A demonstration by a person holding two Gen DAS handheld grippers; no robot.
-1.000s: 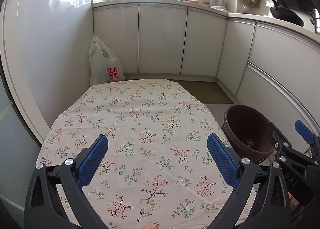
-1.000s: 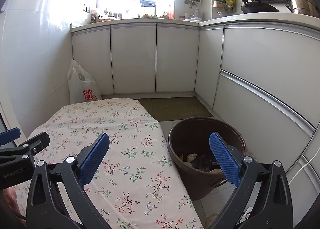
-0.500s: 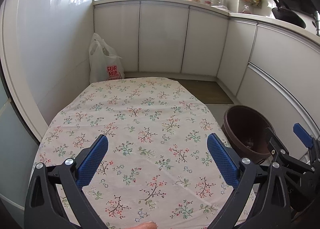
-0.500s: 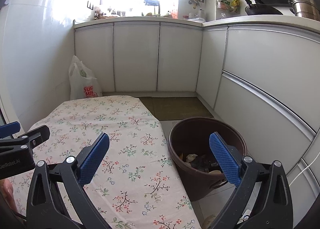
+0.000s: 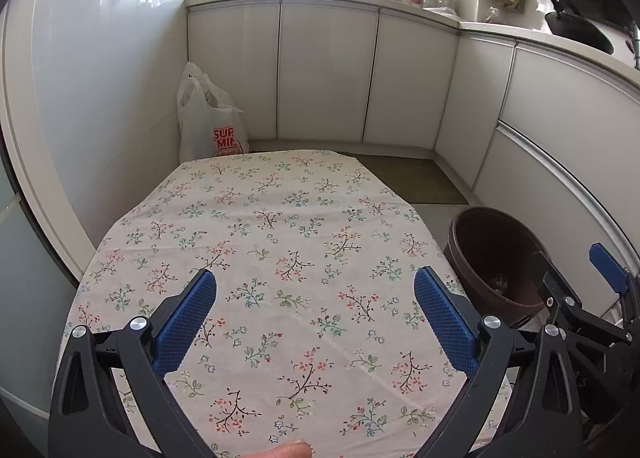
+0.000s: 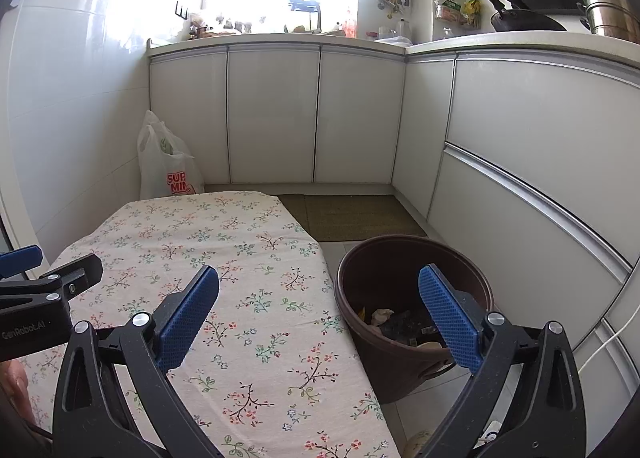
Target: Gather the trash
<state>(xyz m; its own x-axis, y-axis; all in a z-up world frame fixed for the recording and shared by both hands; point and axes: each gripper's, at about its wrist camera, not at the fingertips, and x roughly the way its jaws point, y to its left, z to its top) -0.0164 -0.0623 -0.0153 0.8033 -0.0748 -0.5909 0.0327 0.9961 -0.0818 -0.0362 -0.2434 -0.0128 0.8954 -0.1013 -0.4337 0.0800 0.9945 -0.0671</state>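
Blue ribbed fingers (image 5: 184,322) of left gripper (image 5: 316,318) spread wide, holding nothing; right gripper (image 6: 320,318) likewise spread, empty. Both hover over floral-print tablecloth (image 5: 280,226) — no litter visible on it. Trash (image 6: 400,324) lies inside round brown plastic bin (image 6: 360,342) just beside table edge, likely placed there for easy drops. White plastic shopping bag (image 5: 208,118) stands against far wall — untouched.

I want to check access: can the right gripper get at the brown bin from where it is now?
Probably yes. The right gripper is open and empty, and the brown bin stands uncovered on the floor just ahead, with nothing between them.
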